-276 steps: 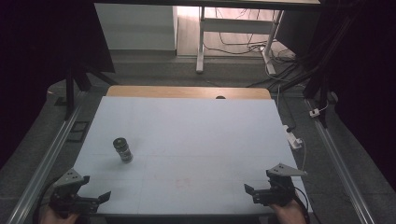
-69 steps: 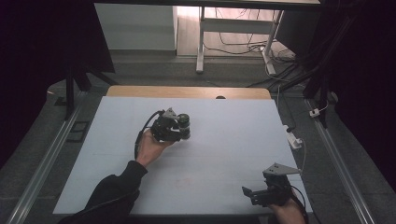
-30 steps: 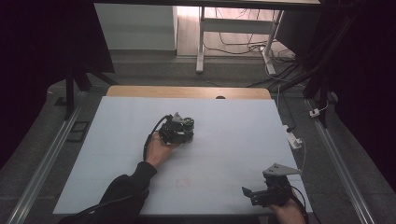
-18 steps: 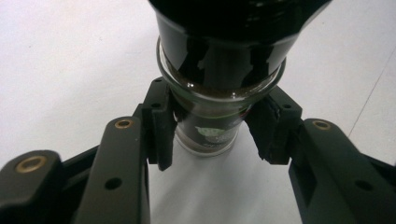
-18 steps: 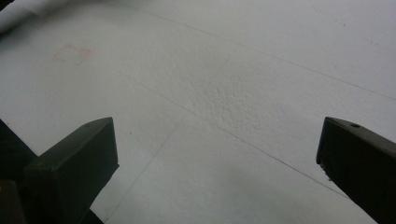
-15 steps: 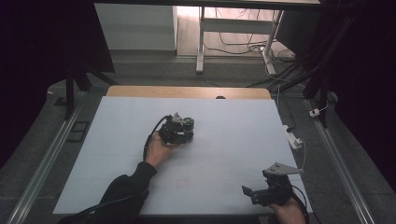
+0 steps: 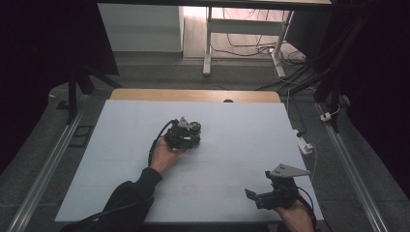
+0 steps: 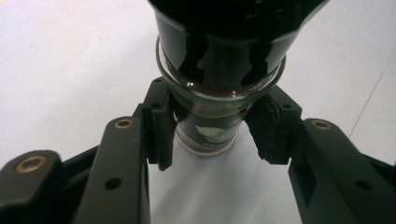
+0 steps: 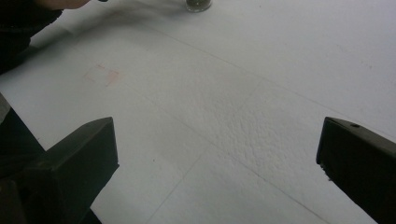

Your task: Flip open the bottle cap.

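Note:
A small glass jar (image 8: 217, 88) with a dark lid and dark contents sits between the jaws of my left gripper (image 8: 215, 135). The pads (image 8: 161, 126) press its glass body from both sides below the lid. In the high view the left gripper (image 7: 186, 137) holds the jar (image 7: 194, 129) near the middle of the white table (image 7: 241, 130). The jar's base (image 9: 198, 4) is at the table surface. My right gripper (image 7: 256, 197) hovers near the front right edge, and its jaws stand wide apart with nothing between them (image 9: 217, 158).
A faint reddish mark (image 7: 189, 188) lies on the tabletop near the front. A dark sleeve (image 7: 125, 198) reaches in from the bottom left. A white plug and cable (image 7: 304, 145) lie off the right edge. A wooden strip (image 7: 193, 95) borders the far edge.
Long ago the jar stood alone at the table's left and both grippers waited at the front edge; the left gripper since took it to the middle. Nothing has moved over the last second.

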Demonstrator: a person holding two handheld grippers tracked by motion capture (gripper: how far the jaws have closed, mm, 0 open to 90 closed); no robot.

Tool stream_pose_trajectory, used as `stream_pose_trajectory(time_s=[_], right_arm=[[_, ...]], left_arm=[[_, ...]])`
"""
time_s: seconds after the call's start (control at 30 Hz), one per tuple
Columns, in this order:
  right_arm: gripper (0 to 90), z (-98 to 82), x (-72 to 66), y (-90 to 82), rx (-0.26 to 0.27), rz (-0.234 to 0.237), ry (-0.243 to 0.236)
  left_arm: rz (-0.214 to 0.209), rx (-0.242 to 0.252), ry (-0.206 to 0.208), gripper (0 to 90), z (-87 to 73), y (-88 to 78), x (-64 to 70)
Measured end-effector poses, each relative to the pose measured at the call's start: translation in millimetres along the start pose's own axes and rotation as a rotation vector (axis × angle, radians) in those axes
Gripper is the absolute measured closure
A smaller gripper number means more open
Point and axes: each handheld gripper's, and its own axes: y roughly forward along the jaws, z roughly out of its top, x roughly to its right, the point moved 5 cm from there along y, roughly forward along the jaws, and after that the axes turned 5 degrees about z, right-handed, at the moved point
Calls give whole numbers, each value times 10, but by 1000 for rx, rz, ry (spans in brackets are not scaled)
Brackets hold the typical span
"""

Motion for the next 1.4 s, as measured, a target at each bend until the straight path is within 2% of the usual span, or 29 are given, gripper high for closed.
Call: stream_pose_trajectory(time_s=[0.27,0.53,0.83,1.03,1.2,1.4], right_arm=[[0,137,-35,90,27,9,-34],[0,316,-80,223,51,43,-67],[0,463,-66,346,67,62,-93],[0,582,-83,448,79,93,-83],[0,674,-79,575,61,92,-88],[0,772,-89,674,66,96,-88]], left_arm=[[1,-3,2,537,2,0,0],[1,-2,2,537,2,0,1],[2,-3,3,537,3,0,1],[1,-4,3,537,4,-1,0],[1,-4,3,537,4,-1,1],[1,-7,4,537,6,-2,0]])
